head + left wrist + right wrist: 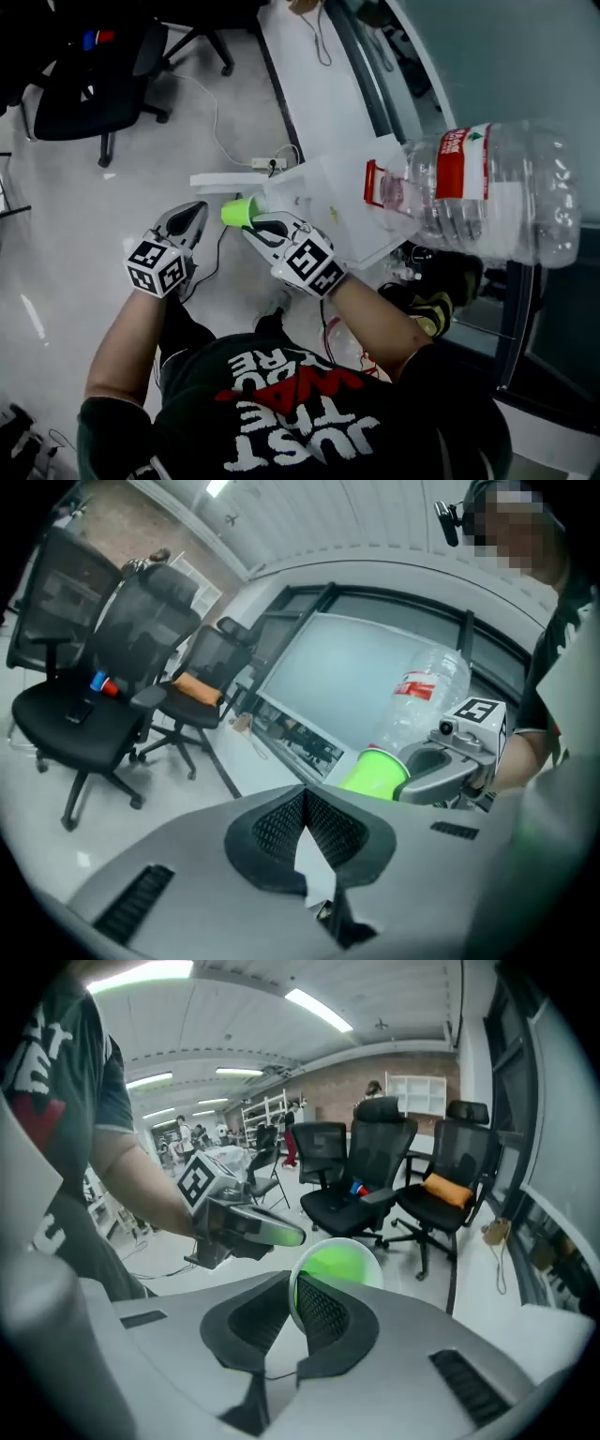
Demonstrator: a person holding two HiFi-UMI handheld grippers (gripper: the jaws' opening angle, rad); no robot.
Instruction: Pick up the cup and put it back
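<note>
The right gripper (255,225) is clenched on the rim of the green cup (239,212), with the cup wall pinched between its two pads. The cup lies on its side in the air above the floor, just off the left edge of the white desk (337,183). The left gripper (199,208) hangs just beside the cup, jaws closed together and empty. A large clear water bottle (487,192) stands over the desk's right side.
</note>
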